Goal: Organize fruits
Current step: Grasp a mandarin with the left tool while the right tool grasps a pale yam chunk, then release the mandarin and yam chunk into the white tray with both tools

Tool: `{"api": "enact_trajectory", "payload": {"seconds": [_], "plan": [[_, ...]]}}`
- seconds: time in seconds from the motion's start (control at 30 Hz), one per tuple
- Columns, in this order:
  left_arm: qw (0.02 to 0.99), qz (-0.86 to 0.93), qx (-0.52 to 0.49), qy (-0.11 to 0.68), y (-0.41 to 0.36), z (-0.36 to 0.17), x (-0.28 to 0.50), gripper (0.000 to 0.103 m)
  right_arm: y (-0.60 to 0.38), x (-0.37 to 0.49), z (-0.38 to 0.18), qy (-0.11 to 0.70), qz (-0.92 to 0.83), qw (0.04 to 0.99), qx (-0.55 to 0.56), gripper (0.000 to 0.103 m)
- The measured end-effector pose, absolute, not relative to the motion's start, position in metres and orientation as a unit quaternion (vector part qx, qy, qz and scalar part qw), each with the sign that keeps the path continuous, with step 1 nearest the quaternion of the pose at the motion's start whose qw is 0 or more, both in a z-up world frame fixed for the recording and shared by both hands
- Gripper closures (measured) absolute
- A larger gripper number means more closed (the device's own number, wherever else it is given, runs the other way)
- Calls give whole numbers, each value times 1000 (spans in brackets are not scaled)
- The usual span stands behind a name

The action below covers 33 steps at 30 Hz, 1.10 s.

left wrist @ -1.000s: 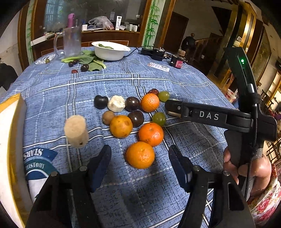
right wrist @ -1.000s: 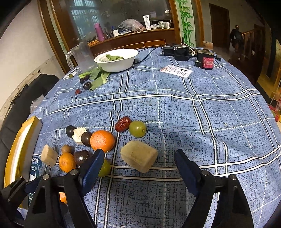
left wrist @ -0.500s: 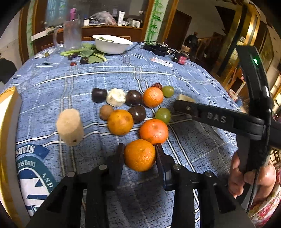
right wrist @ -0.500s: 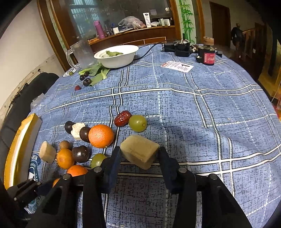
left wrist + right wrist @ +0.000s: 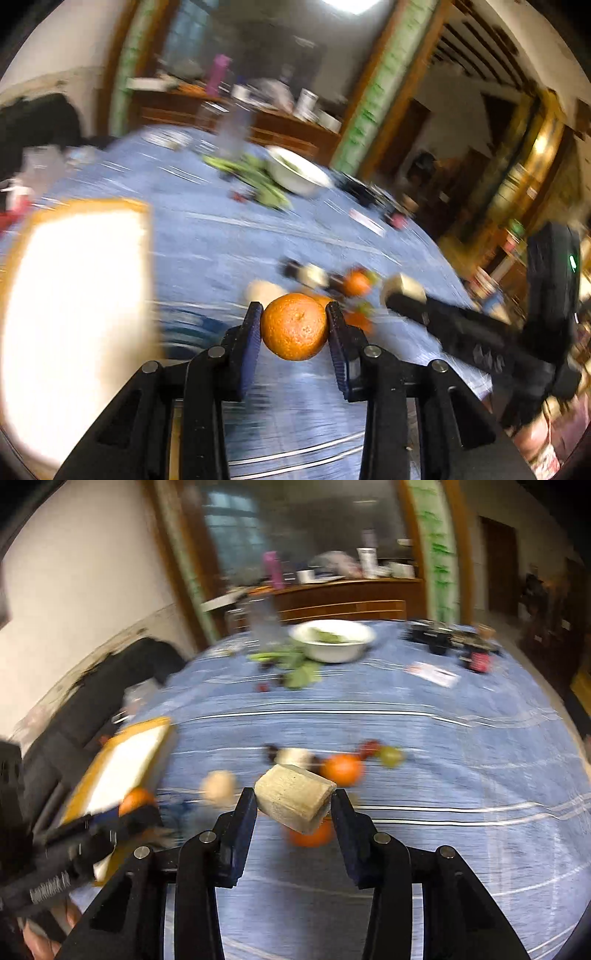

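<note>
My left gripper (image 5: 294,326) is shut on an orange (image 5: 294,326) and holds it above the blue tablecloth. My right gripper (image 5: 293,805) is shut on a pale beige block (image 5: 293,803), also lifted off the cloth. The right gripper with its block shows in the left wrist view (image 5: 402,288). The left gripper with its orange shows in the right wrist view (image 5: 135,801). Several fruits, blurred, lie in a cluster on the cloth: oranges (image 5: 341,770), a green one (image 5: 391,757), dark ones, and a beige cylinder (image 5: 218,785).
A white tray with a yellow rim (image 5: 74,295) lies at the left of the table; it also shows in the right wrist view (image 5: 122,768). At the far side stand a white bowl (image 5: 334,638), green leaves (image 5: 295,664), a clear jug (image 5: 264,622) and black devices (image 5: 443,638).
Both grippers have lifted their loads off the cloth and swung left toward the tray. The orange and the beige block have left the fruit cluster. Both views are motion-blurred now.
</note>
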<state>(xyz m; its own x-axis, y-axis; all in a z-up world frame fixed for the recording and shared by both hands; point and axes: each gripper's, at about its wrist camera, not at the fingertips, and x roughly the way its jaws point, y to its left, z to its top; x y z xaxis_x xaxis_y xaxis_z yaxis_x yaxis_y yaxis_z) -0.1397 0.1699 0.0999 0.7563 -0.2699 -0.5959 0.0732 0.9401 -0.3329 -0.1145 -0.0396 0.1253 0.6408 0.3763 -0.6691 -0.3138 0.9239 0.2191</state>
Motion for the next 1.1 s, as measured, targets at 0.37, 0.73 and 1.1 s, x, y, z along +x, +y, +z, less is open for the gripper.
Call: {"api": "enact_trajectory", "payload": {"seconds": [0.37, 0.73, 1.1], "plan": [[907, 151, -168, 356, 307, 72, -174, 69, 147, -152, 106, 404, 366, 836, -62, 57], [898, 153, -214, 352, 349, 47, -157, 47, 216, -166, 61, 427, 383, 809, -129, 57], [900, 148, -225, 344, 343, 66, -164, 32, 199, -164, 80, 400, 384, 826, -105, 34]]}}
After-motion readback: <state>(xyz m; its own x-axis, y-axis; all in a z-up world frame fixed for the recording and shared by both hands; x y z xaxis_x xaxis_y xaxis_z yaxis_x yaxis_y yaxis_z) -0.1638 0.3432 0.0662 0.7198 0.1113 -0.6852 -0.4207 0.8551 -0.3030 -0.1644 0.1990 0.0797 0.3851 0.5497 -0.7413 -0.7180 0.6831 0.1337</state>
